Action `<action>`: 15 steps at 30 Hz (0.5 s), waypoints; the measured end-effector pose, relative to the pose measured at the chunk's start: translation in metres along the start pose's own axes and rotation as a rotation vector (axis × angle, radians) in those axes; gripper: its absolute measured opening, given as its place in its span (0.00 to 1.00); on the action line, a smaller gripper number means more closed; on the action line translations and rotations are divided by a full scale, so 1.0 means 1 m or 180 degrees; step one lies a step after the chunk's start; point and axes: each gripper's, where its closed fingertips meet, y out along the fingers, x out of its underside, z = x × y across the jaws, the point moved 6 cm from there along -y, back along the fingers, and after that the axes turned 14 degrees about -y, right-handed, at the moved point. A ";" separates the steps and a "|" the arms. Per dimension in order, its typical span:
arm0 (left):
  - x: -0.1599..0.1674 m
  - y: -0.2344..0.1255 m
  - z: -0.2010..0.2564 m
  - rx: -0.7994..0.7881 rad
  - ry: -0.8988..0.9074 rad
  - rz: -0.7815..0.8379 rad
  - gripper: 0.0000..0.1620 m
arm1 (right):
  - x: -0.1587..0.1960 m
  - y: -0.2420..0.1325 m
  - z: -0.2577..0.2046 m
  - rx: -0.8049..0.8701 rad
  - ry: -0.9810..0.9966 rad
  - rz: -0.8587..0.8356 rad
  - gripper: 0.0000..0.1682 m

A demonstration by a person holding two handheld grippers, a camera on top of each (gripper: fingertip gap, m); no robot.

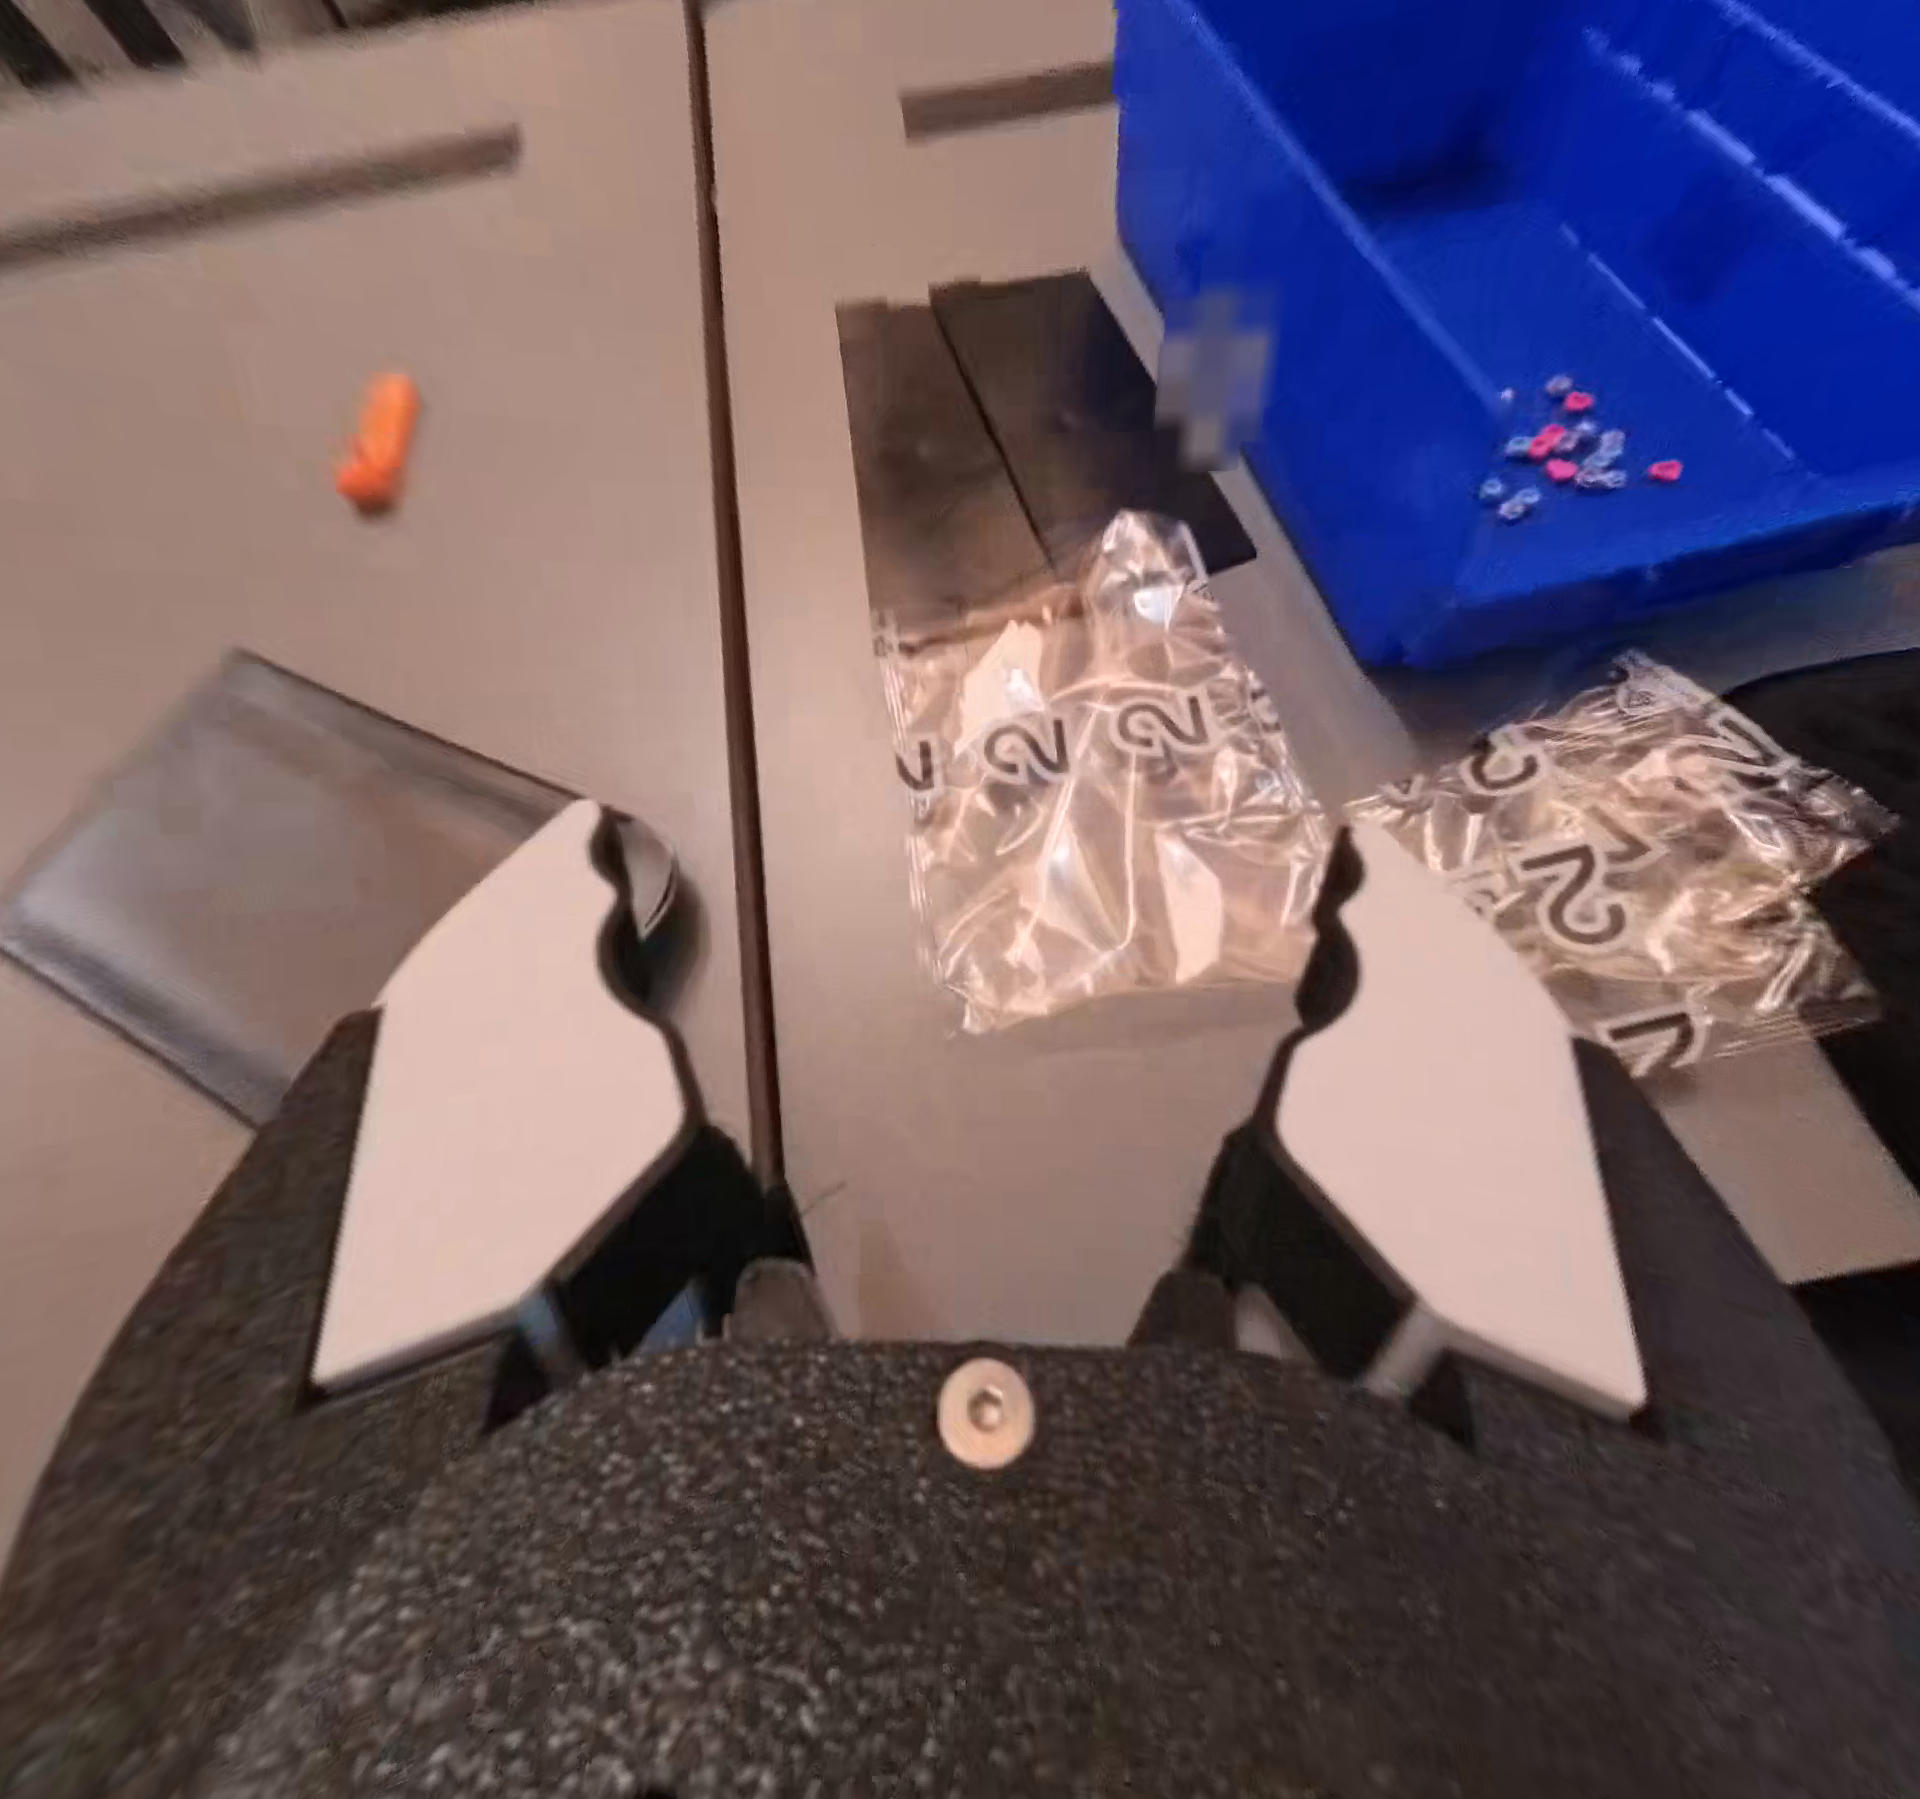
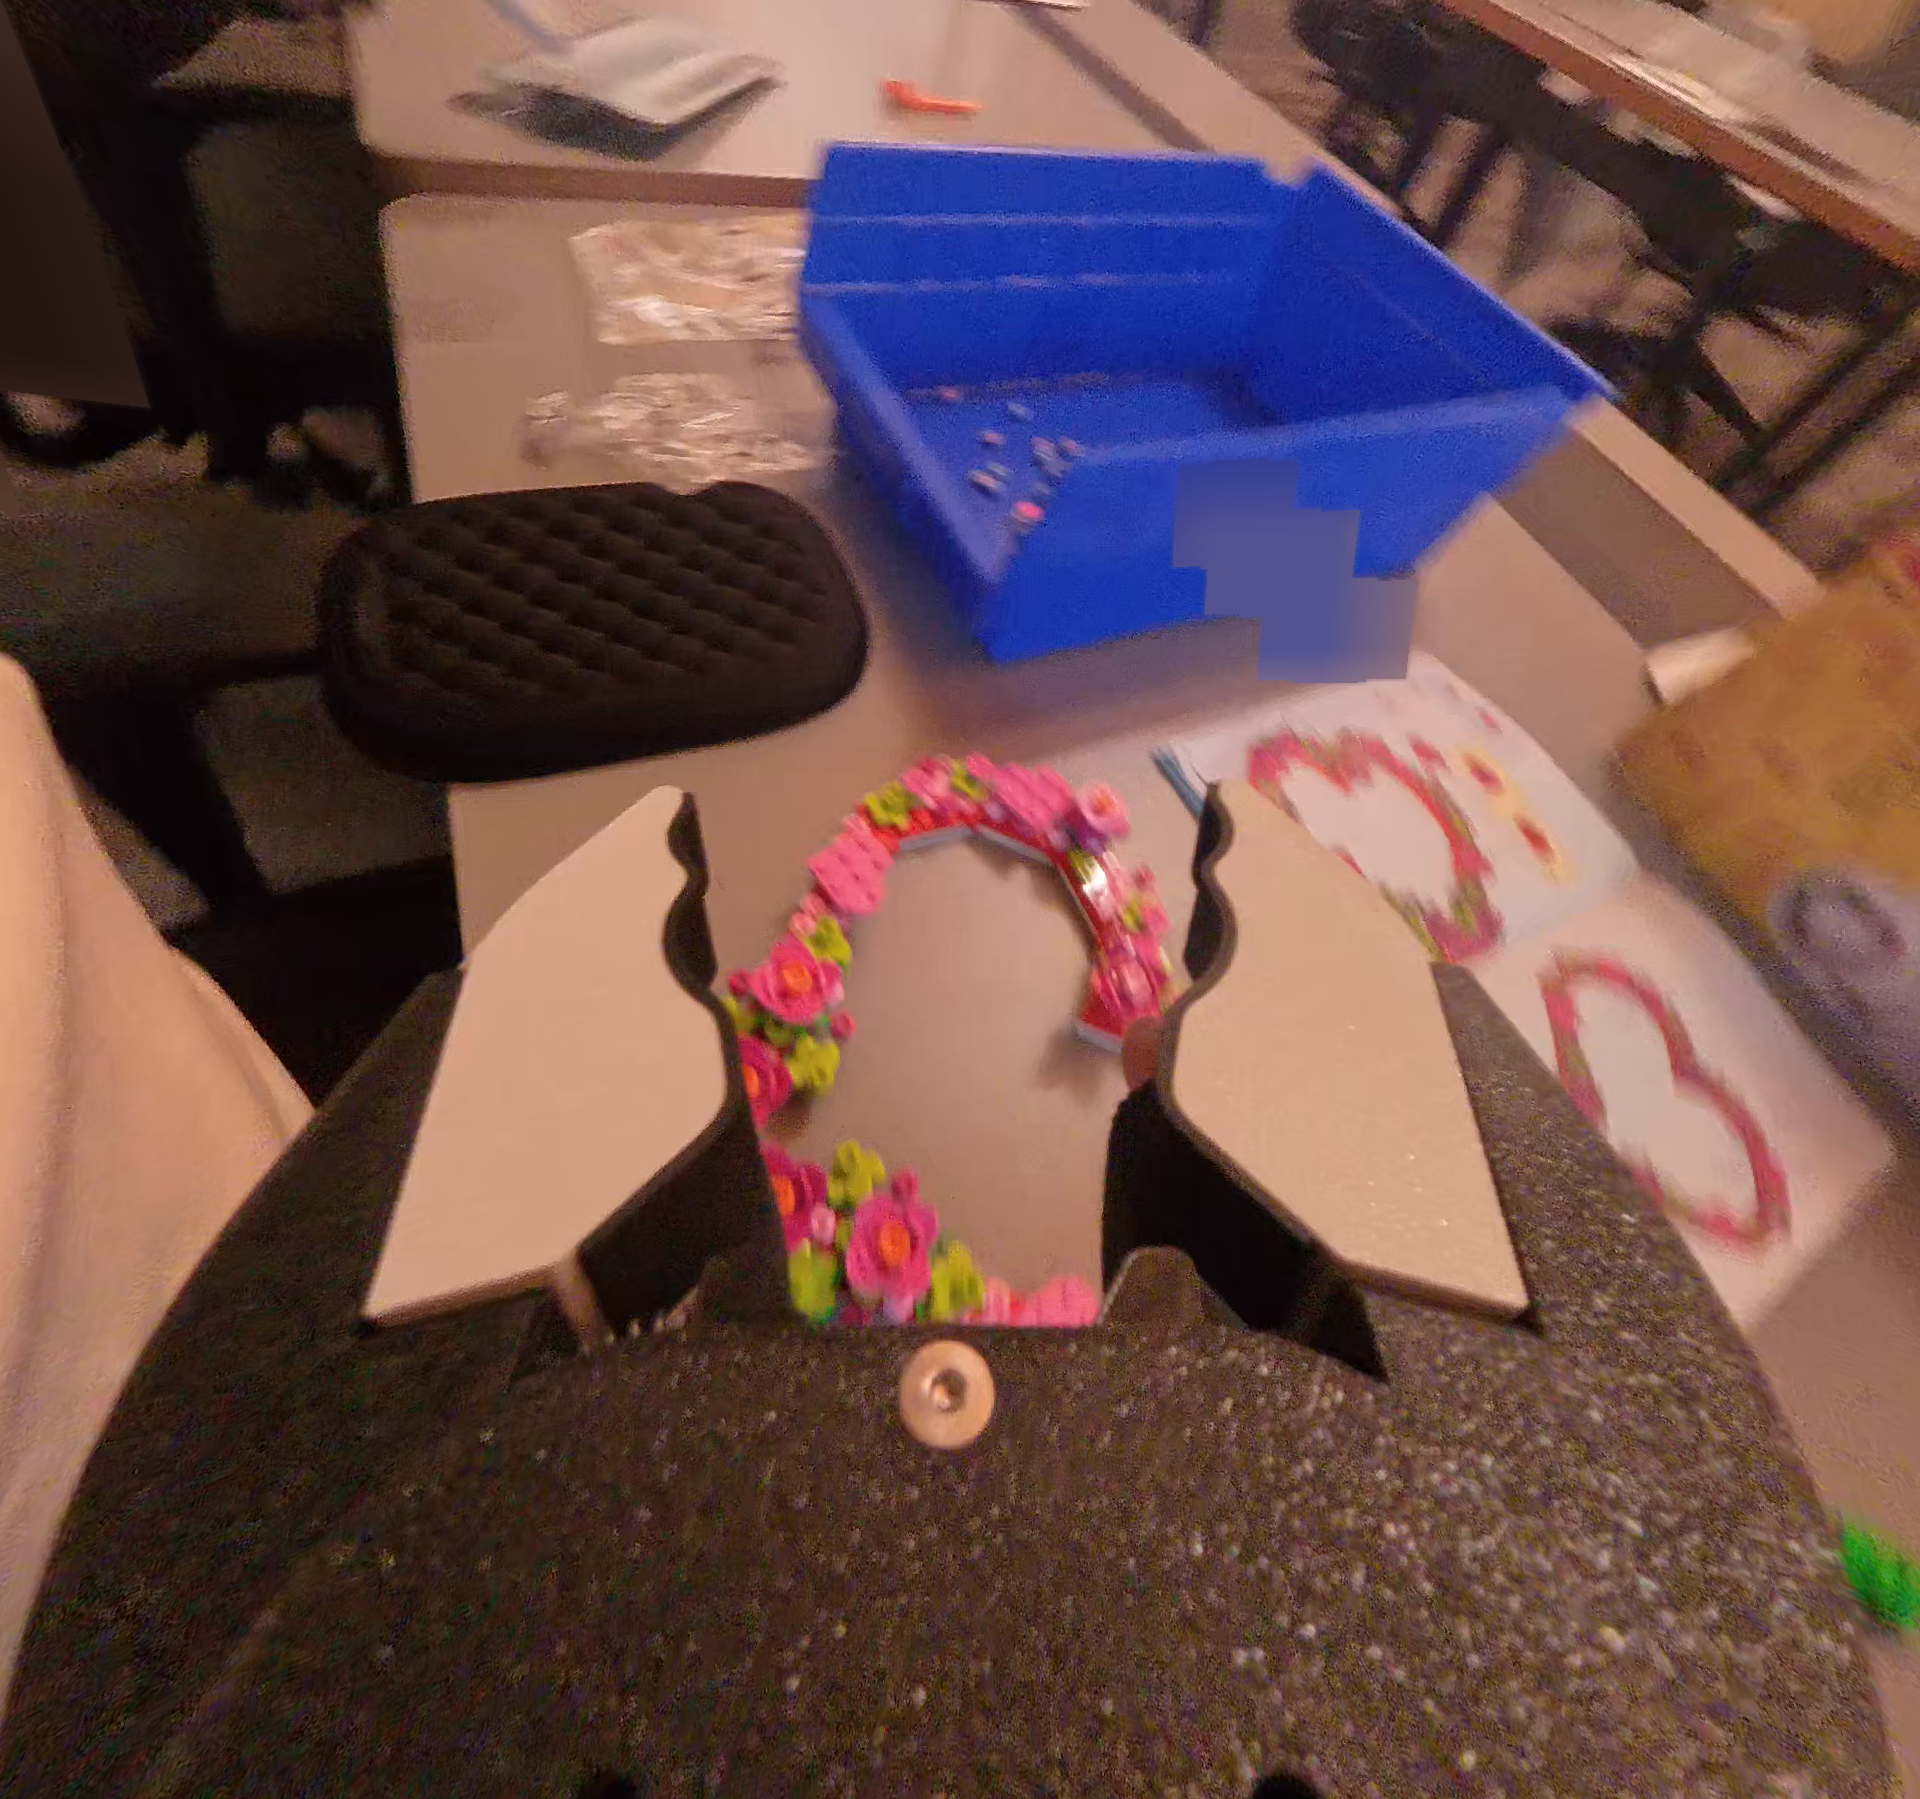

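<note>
My left gripper (image 1: 971, 840) is open and empty above the grey table (image 1: 540, 554). A crumpled clear plastic bag (image 1: 1081, 793) lies just ahead between its fingertips, and a second clear bag (image 1: 1652, 845) lies to the right. My right gripper (image 2: 940, 814) is open and hangs over a pink, red and green brick flower wreath (image 2: 831, 980) on the table; the wreath lies between the fingers, apart from them. A blue bin (image 2: 1153, 367) with several small pink and clear pieces (image 1: 1569, 450) stands beyond it; the blue bin also shows at the upper right of the left wrist view (image 1: 1455, 191).
An orange piece (image 1: 376, 440), a dark flat pouch (image 1: 239, 866) and black sheets (image 1: 977, 440) lie on the table. A black padded chair armrest (image 2: 592, 617) sits left of the wreath. An instruction sheet with heart pictures (image 2: 1538, 928) lies to the right. A brown box (image 2: 1808, 762) is at far right.
</note>
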 end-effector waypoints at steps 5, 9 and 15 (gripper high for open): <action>0.005 -0.024 0.065 0.0054 0.0530 0.1288 0.74 | -0.061 0.098 -0.041 -0.0957 -0.1535 0.0071 0.40; 0.015 -0.047 0.099 0.0354 0.0565 0.1741 0.69 | -0.082 0.181 -0.076 -0.1374 -0.2632 0.0243 0.34; 0.030 -0.080 0.100 0.0629 0.0316 0.1925 0.63 | -0.082 0.242 -0.105 -0.1361 -0.3723 0.0184 0.25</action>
